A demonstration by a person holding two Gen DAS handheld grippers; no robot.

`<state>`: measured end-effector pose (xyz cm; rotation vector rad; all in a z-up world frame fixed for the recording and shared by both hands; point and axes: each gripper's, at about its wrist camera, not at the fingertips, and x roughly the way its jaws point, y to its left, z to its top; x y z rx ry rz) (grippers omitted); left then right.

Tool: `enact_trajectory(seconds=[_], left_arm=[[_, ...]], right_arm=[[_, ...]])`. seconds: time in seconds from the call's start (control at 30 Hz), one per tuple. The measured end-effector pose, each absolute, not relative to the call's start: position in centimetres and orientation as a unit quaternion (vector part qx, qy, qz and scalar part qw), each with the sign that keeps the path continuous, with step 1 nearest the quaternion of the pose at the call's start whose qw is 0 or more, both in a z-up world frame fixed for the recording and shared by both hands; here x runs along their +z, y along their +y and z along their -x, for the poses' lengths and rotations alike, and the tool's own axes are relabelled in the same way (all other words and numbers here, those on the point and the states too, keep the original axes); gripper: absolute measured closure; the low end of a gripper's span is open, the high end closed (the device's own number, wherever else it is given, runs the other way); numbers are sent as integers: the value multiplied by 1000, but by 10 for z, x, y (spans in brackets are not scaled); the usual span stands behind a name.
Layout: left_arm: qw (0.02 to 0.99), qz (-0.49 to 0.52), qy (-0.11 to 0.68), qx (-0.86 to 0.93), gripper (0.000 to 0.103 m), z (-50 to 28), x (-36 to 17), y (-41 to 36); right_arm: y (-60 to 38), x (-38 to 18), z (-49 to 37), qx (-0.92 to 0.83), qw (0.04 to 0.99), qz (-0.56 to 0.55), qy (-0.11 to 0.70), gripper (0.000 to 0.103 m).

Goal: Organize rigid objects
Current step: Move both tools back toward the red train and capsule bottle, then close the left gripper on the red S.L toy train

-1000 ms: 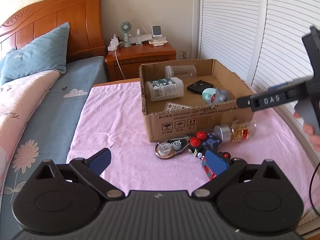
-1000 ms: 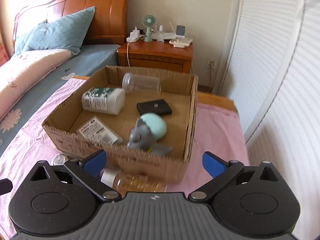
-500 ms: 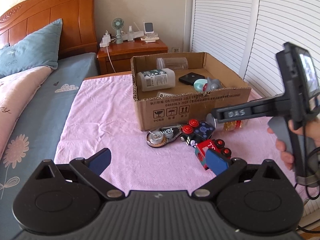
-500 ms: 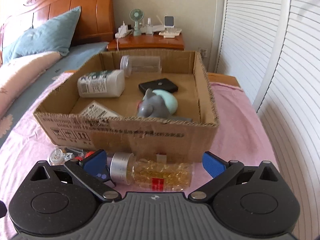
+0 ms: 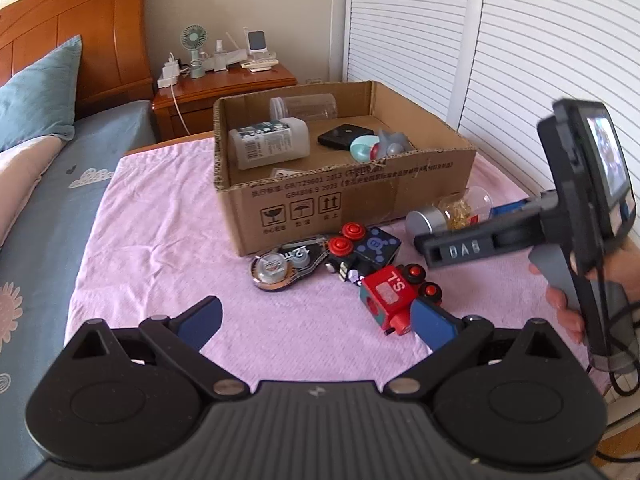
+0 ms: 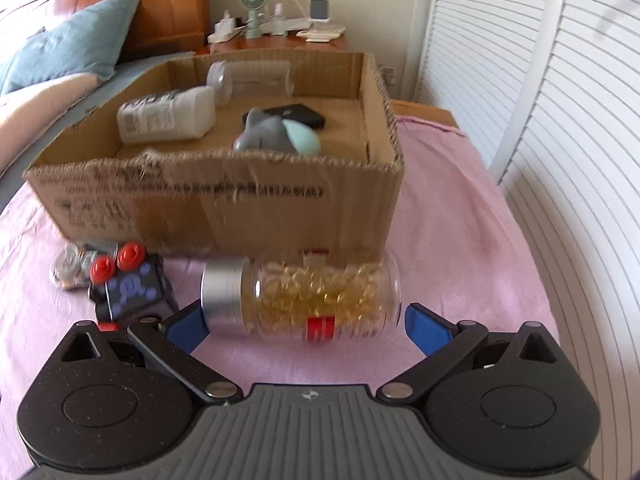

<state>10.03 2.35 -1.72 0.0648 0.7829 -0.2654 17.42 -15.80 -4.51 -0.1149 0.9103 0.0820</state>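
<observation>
Bottle of yellow capsules lies on its side at centre of the right wrist view, on the pink blanket, just in front of the cardboard box. Long axis runs left-right across the frame, silver cap toward the left, so it sits crosswise to the right gripper, which is spread wide and empty with a blue pad near each end of the bottle; contact cannot be told. Right gripper is much the nearer one. Left gripper is also wide and empty, low in the left wrist view, with the bottle well apart toward the right-centre. Closing along the length looks like a poor grip to me; a turn to pinch across the body may be needed.

Nearer the left gripper: red toy car almost at its right pad, black toy car and tape dispenser just in front of the box.

Box, upper centre, holds a white bottle, clear jar, flat black case and grey-teal toy.
</observation>
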Motion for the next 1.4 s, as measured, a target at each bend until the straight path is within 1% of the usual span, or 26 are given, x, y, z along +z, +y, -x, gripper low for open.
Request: enact_trajectory(seconds=[0.13, 0.3, 0.47, 0.67, 0.87, 1.23, 1.4], left_arm=[[913, -26, 386, -130, 3, -106, -20, 21], [912, -28, 389, -131, 3, -106, -22, 22], [909, -26, 396, -127, 3, -111, -25, 24], [905, -35, 401, -137, 3, -115, -31, 17], [895, -43, 416, -155, 3, -118, -42, 5], [881, -6, 441, -170, 3, -130, -62, -6], [882, -30, 448, -141, 2, -128, -70, -3]], right_arm=[[-157, -48, -172, 71, 891, 53, 445, 0], [-147, -49, -165, 93, 883, 77, 454, 0], [-143, -50, -149, 111, 878, 64, 461, 0], [-138, -51, -121, 139, 876, 110, 448, 0], [-163, -50, -117, 120, 883, 94, 444, 0], [-187, -50, -110, 103, 892, 84, 432, 0], [-188, -50, -110, 102, 893, 83, 430, 0]])
